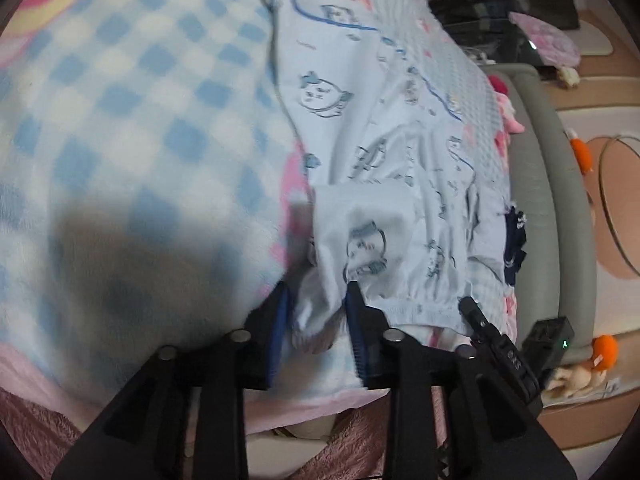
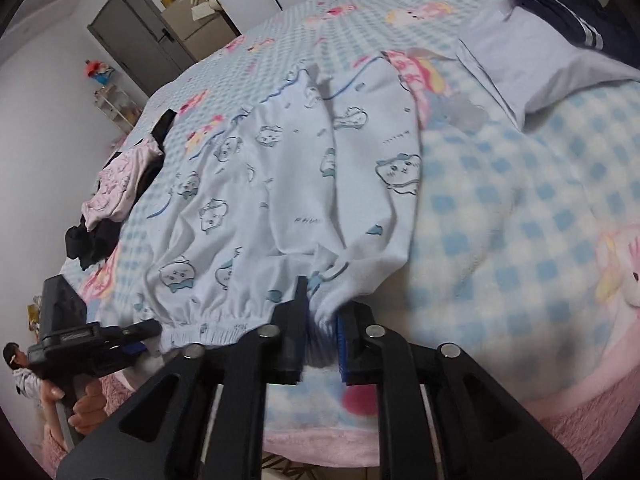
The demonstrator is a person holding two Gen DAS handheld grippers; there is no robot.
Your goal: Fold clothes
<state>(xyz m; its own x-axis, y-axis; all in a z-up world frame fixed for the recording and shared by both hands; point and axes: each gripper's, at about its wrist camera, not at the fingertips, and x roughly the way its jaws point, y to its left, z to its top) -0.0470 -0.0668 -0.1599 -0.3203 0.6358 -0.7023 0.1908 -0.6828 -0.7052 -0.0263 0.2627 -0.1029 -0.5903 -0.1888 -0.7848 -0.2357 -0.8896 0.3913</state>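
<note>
Pale blue cotton printed with cartoon faces, the trousers [image 2: 280, 184] lay stretched across the checked blanket [image 1: 132, 92] on the bed, their elastic waistband at the near edge and the legs running away toward the far side. The left gripper [image 1: 318, 300] stood at one end of the waistband with its jaws spread and a loose fold of cloth between them; the pads did not look pressed on it. The right gripper [image 2: 322, 320] stood at the other end with a narrower gap, bunched cloth in it, and motion blur made it hard to tell whether the pads still pinched. The trousers seemed to have been doubled lengthwise, one leg over the other, so a first fold looked done; folding them crosswise appeared left. A grey garment [image 2: 532, 60] and a dark striped one [image 2: 568, 4] lay by the far corner, seemingly folded, while a pink and black heap [image 2: 116, 200] at the far side edge looked unsorted. The trouser cuffs were too small to judge, and the blanket near the grippers lay in shadow.
</note>
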